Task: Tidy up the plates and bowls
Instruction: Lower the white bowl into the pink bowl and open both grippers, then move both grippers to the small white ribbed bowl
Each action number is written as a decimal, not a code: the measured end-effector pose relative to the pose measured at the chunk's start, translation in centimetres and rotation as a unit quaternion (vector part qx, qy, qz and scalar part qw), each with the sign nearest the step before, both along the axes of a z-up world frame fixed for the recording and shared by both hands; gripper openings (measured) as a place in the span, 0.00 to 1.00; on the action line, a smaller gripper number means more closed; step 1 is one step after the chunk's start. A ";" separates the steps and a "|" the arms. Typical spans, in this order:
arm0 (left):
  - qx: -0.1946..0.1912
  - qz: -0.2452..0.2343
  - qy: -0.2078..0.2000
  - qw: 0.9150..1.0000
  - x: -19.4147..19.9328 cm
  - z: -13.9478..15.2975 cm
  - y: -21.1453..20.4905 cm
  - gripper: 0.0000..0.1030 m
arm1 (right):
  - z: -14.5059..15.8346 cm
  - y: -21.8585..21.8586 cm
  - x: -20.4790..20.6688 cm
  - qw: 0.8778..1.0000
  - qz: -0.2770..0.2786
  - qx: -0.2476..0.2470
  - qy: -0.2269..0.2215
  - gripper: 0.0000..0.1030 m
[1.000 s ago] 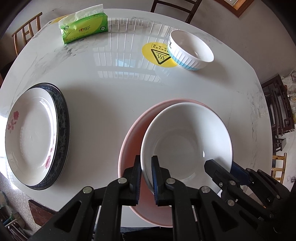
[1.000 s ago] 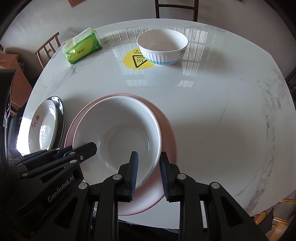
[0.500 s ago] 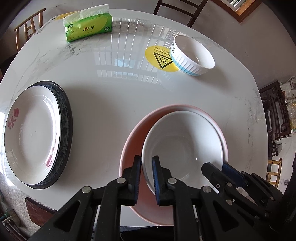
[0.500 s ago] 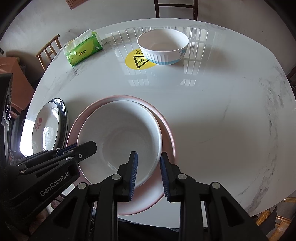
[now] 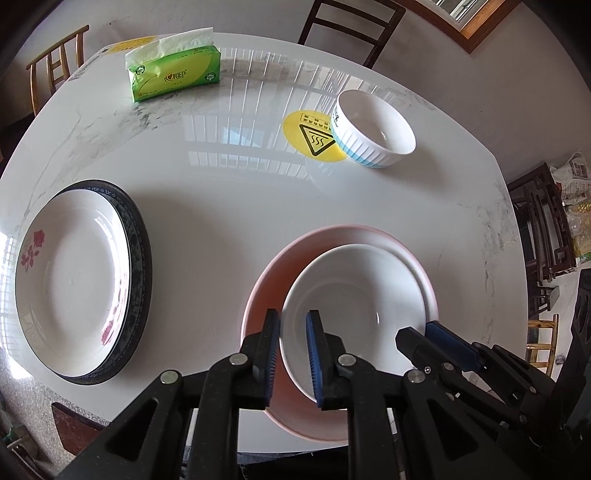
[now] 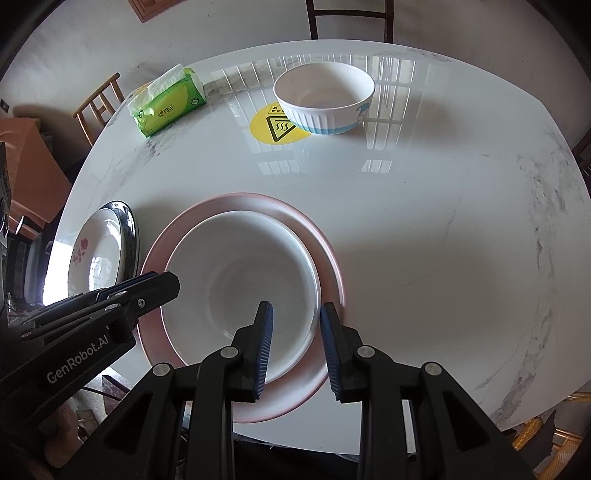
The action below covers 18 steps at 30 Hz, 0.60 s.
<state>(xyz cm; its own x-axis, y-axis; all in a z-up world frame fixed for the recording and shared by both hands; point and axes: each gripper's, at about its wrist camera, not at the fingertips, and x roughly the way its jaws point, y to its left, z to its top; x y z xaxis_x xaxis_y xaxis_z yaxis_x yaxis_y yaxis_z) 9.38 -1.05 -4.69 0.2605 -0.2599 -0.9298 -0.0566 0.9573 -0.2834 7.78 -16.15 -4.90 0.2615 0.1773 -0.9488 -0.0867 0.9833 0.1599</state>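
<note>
Both pairs of jaws stand astride the rim of the same wide white ceramic bowl (image 5: 354, 306), one at each side. On the left gripper (image 5: 293, 354) the jaws are opening: the gap is narrow, the bowl's left rim runs up between the ribbed blue pads (image 5: 314, 354), and a little clear space shows on either side of the rim, so the pads do not press on it. The right gripper (image 6: 295, 345) has a somewhat wider gap; the bowl's right rim passes between its pads, nearer the left pad, with the right pad standing clear over the pink dish below. Neither gripper clamps the bowl.

That white bowl sits nested inside a larger, shallow pink ceramic bowl (image 5: 266, 280), a crescent of pink showing around its left and far sides. The pair rests near the front edge of the round white marble-patterned table (image 5: 229, 206).

To the left, near the table's edge, a white plate with red flower prints (image 5: 70, 266) lies on top of a dark blue-rimmed plate (image 5: 142, 266), whose patterned border shows along the right side. At the far right stands a smaller, deeper white ribbed bowl with a pale blue band (image 5: 373, 136), overlapping the edge of a round yellow hot-surface warning sticker (image 5: 308, 134). A green pack of tissues (image 5: 173, 75), a white sheet poking from its top, lies at the far left. Dark wooden chairs (image 5: 351, 26) stand beyond the table.
</note>
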 end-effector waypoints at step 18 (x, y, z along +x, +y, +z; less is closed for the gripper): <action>-0.005 -0.010 -0.041 0.999 0.8 1.8 0.2 0.15 | 2.2 -1.8 0.7 0.999 -0.015 0.017 -0.026 0.25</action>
